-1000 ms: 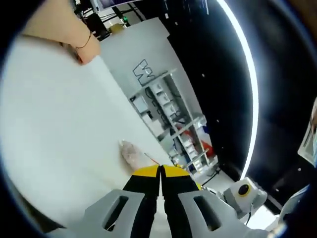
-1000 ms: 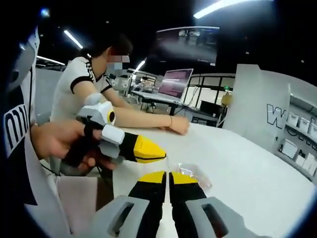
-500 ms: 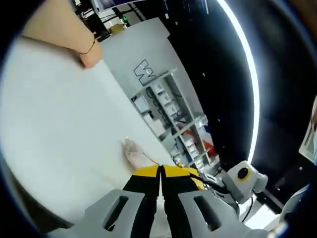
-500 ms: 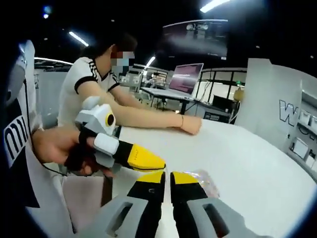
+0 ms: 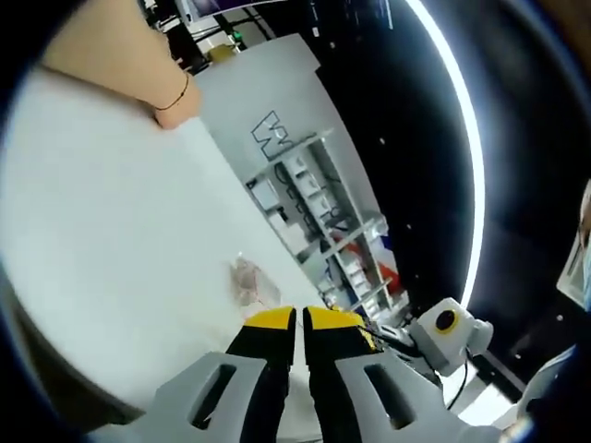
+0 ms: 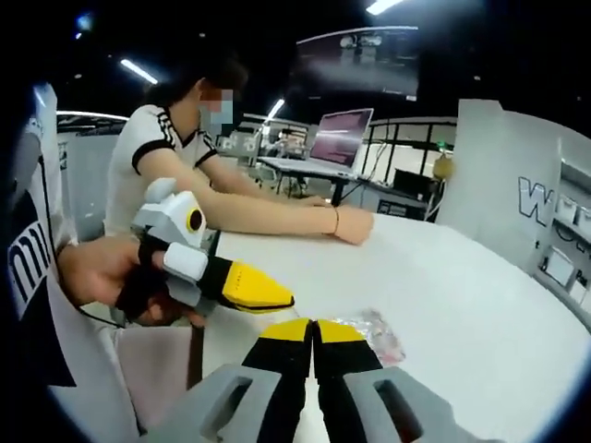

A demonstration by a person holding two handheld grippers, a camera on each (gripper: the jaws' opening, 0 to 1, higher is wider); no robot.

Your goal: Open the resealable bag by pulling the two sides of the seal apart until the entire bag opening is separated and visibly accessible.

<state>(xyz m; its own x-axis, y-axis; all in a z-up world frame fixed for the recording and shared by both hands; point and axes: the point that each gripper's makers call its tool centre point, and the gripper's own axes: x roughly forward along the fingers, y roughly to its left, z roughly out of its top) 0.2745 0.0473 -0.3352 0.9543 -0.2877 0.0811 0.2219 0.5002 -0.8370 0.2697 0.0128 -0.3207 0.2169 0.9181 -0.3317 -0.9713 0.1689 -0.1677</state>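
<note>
White table [image 6: 480, 295] bears bag [image 6: 377, 333], contents blurred, beyond right claw [image 6: 313, 329]

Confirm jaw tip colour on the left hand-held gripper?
Yellow tips on black, clearest in the right gripper view: left hand-held gripper.

There is one clear bag [image 6: 377, 334] on one white table [image 6: 480, 305]. There are two grippers: the left gripper [image 6: 249, 288] and the right gripper [image 6: 314, 330]. One person [image 6: 171, 152] sits on the far side, by one open laptop [image 6: 340, 138].
</note>
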